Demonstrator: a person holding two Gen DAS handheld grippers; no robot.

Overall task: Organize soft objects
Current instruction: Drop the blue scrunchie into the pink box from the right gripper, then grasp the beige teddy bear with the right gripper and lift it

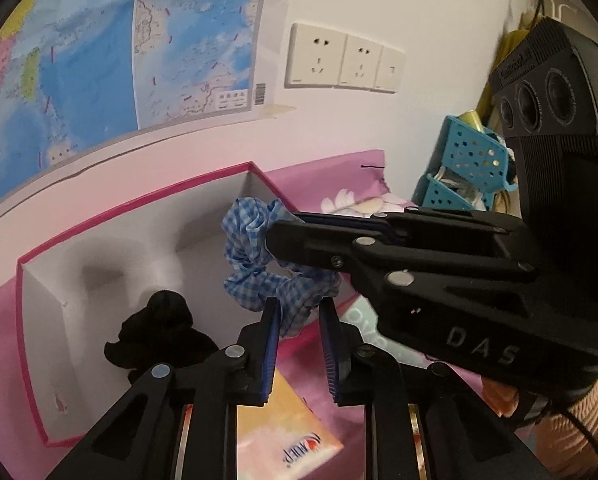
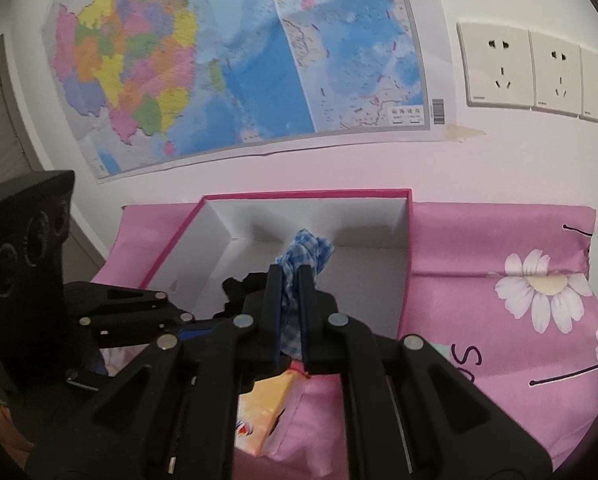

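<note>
Right gripper (image 2: 289, 300) jaws are clamping the blue gingham scrunchie (image 1: 259, 264) I'm holding above the pink-rimmed box (image 2: 409, 264). Left gripper (image 1: 299, 344) is gaping just beneath it, touching nothing. Black scrunchie (image 1: 159, 336) is lying in the box's near left.

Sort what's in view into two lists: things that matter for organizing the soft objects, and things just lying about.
Job:
blue gingham scrunchie, pinched by right gripper
black scrunchie in the box
pink-edged box
left gripper, open

Lying about:
wall map
sockets
teal basket
orange packet
</note>
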